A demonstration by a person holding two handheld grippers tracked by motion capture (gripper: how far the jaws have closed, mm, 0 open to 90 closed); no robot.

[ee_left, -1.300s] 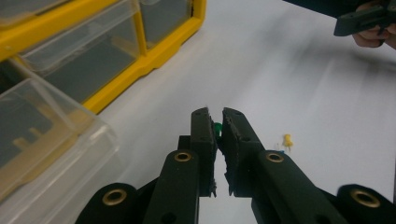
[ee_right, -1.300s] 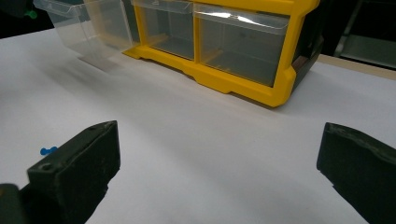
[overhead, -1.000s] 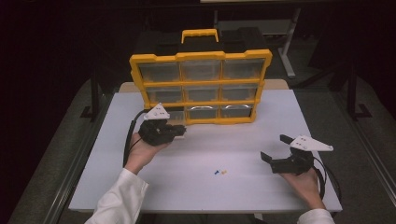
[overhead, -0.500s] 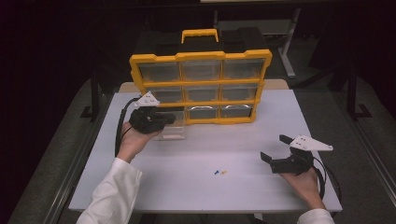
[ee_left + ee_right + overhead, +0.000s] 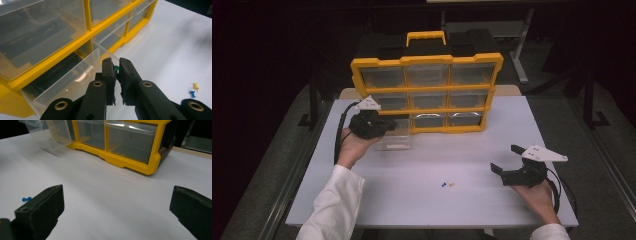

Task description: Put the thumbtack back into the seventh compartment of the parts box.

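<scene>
Green pushpin pinched between the closed fingers of the left gripper, now held right over the pulled-out clear drawer at the bottom-left of the yellow organizer. A second ago this gripper sat lower on the surface, away from the case; half a second ago it was at the drawer's left side; now it is above the drawer's front wall. Likely step: drop the pin in, release not yet made.

Blue pushpin and yellow pushpin lie together on the white surface, mid-front, well apart from the drawer, so probably two more to sort.

Right gripper unchanged, hovering low near the right front corner, fingers wide open, holding nothing, near the two loose pins.

Room: the drawer juts out from the case onto the surface; its thin front wall is just under the fingers. Broad bare surface between the two grippers. The surface's right edge is close to the right hand.
</scene>
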